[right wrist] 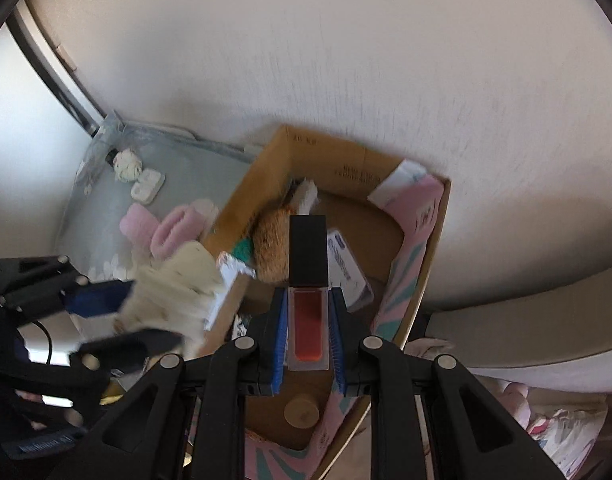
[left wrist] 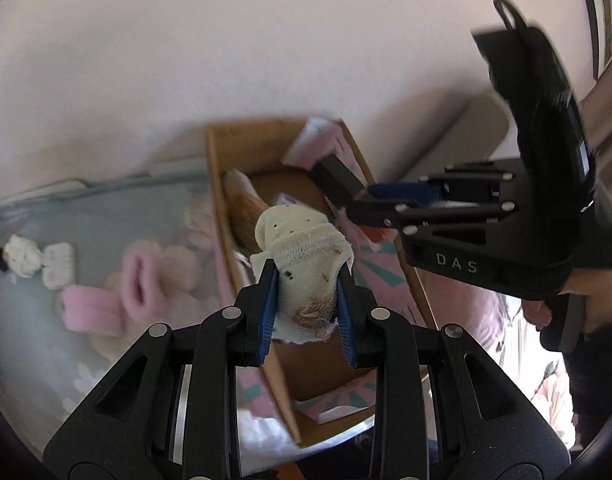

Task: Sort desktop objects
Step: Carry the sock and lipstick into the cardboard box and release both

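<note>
The left gripper (left wrist: pixel 306 300) is clamped on a cream-coloured cloth bundle (left wrist: pixel 302 256), speckled with dark spots and stained brown at its near end. The bundle sits squarely between the two blue pads (left wrist: pixel 268 312), touching both, and bulges forward well past the fingertips. Beyond and below the jaws lies an open cardboard box (left wrist: pixel 218 184), its inside lined with pink and teal patterned paper. Off to the left of the jaws, on the grey surface (left wrist: pixel 34 320), rest pink fluffy items (left wrist: pixel 142 284) and a small white earbud case (left wrist: pixel 58 266).

The right gripper (right wrist: pixel 309 336) grips a lip gloss tube (right wrist: pixel 308 280), its clear body showing red liquid held between the blue pads and its black cap (right wrist: pixel 307 250) sticking out ahead of the fingertips. It hangs above the box (right wrist: pixel 274 168), where a tan furry item (right wrist: pixel 270 250) lies ahead of the jaws just left of the cap, a white printed packet (right wrist: pixel 347 268) just right of it, and a round beige lid (right wrist: pixel 302 412) lies below them.
</note>
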`<state>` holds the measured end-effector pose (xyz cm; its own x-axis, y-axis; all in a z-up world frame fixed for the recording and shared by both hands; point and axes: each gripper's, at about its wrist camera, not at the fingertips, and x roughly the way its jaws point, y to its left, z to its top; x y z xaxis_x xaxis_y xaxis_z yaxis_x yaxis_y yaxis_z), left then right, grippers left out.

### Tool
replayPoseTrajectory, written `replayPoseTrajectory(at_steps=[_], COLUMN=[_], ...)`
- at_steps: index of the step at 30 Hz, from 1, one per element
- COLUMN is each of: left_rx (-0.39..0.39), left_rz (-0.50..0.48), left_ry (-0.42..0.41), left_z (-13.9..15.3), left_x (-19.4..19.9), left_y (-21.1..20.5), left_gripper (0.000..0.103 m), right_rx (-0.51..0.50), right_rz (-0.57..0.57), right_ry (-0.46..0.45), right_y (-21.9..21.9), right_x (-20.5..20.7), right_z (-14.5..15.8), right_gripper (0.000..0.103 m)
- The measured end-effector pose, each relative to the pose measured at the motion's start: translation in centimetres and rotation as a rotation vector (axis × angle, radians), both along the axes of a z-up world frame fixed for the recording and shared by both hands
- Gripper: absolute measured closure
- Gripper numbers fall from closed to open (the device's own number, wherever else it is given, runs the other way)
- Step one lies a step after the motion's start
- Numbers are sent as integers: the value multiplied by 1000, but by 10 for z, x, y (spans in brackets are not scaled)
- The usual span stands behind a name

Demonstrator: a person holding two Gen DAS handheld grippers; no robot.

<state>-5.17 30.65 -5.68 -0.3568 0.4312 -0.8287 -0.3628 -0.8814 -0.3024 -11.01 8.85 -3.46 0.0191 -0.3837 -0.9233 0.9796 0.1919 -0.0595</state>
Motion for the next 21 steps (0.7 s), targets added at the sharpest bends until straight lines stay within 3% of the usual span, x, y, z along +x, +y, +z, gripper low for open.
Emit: replayPoseTrajectory(at_steps=[12,21], left_rx=[-54,-72], left_rz=[13,26], left_ry=[-90,-125], left_z=[-48,-62], left_x=[19,31], left_y=[32,44], left_gripper=[79,77], right_rx=[47,76], right_rz=[31,25], right_ry=[-19,-30], right_y=[13,14], right_x=[-7,-4], right_z=[-20,-29], right_gripper=[85,85])
